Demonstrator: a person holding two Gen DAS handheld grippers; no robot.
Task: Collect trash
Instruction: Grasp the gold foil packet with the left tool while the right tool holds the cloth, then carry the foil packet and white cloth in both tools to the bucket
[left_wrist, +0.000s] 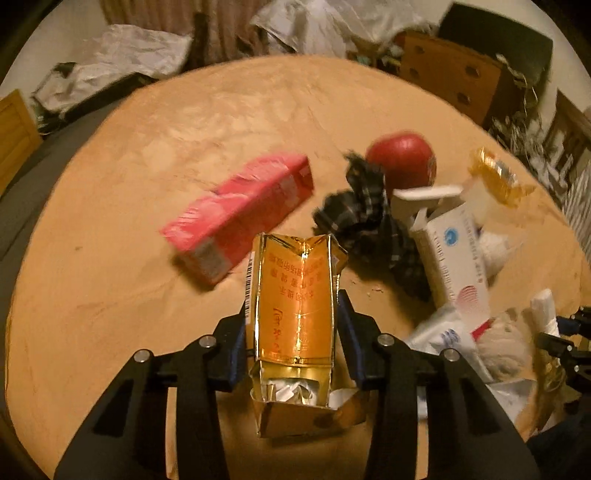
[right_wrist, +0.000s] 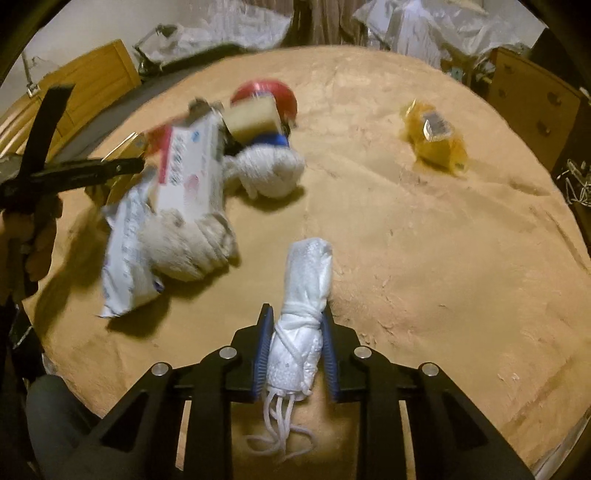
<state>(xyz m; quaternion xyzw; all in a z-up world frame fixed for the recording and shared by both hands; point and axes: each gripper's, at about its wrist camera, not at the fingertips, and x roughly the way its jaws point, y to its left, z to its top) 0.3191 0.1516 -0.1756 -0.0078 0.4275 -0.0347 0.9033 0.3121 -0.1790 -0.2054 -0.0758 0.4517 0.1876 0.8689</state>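
Observation:
My left gripper (left_wrist: 293, 310) is shut on a crushed gold carton (left_wrist: 295, 295) with red print, held above the round tan table (left_wrist: 129, 166). My right gripper (right_wrist: 295, 325) is shut on a rolled white mask bundle (right_wrist: 301, 306) tied with its strings, which dangle below. On the table lie a pink box (left_wrist: 240, 210), a white open box (left_wrist: 450, 254), a white plastic packet (right_wrist: 125, 258), balls of white string (right_wrist: 266, 173), a yellow crumpled wrapper (right_wrist: 434, 138) and a dark checked cloth (left_wrist: 369, 218).
A red apple (left_wrist: 402, 158) sits past the dark cloth. A yellow sponge (right_wrist: 251, 118) lies by the white box. The left gripper's frame (right_wrist: 74, 170) shows at the left of the right wrist view. Wooden furniture (right_wrist: 92, 85) and crumpled paper (left_wrist: 140, 55) surround the table.

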